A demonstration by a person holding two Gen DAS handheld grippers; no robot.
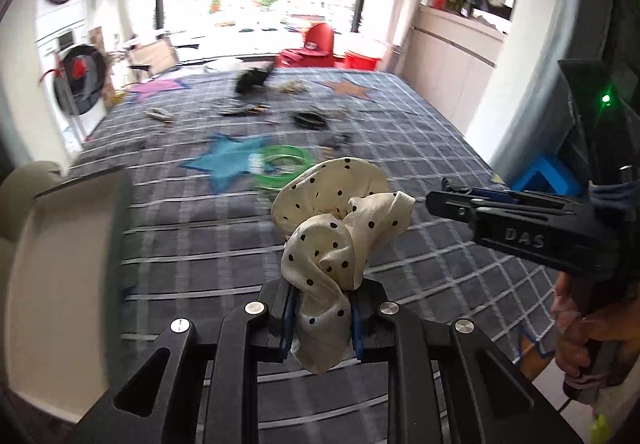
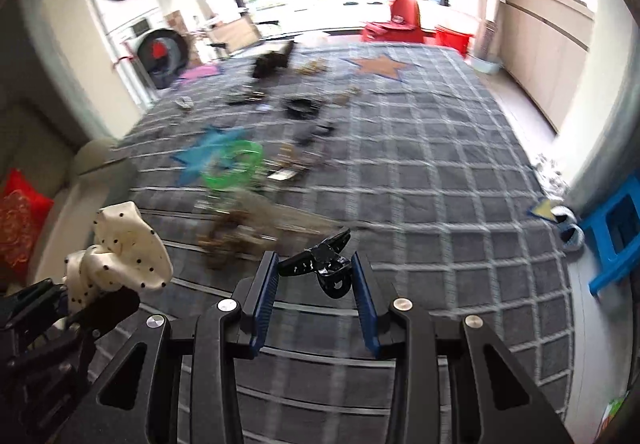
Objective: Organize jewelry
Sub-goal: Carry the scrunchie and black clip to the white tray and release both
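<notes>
My left gripper [image 1: 322, 318] is shut on a cream scrunchie with black polka dots [image 1: 336, 216] and holds it above the rug. The scrunchie also shows at the lower left of the right wrist view [image 2: 124, 248]. My right gripper [image 2: 316, 276] is shut on a black hair claw clip [image 2: 320, 264], pinched between its blue pads. The right gripper shows at the right of the left wrist view [image 1: 444, 196]. A green ring-shaped bangle [image 1: 280, 166] lies on the rug next to a blue star patch [image 1: 228, 160]. Several dark accessories [image 1: 308, 118] lie scattered farther back.
A grey checked rug [image 2: 440, 184] with star patches covers the floor. A beige tray or box [image 1: 64, 264] stands at the left. A sofa with a red cushion [image 2: 20, 220] is at the left. A blue stool [image 2: 616, 236] and slippers [image 2: 568, 224] sit at the right.
</notes>
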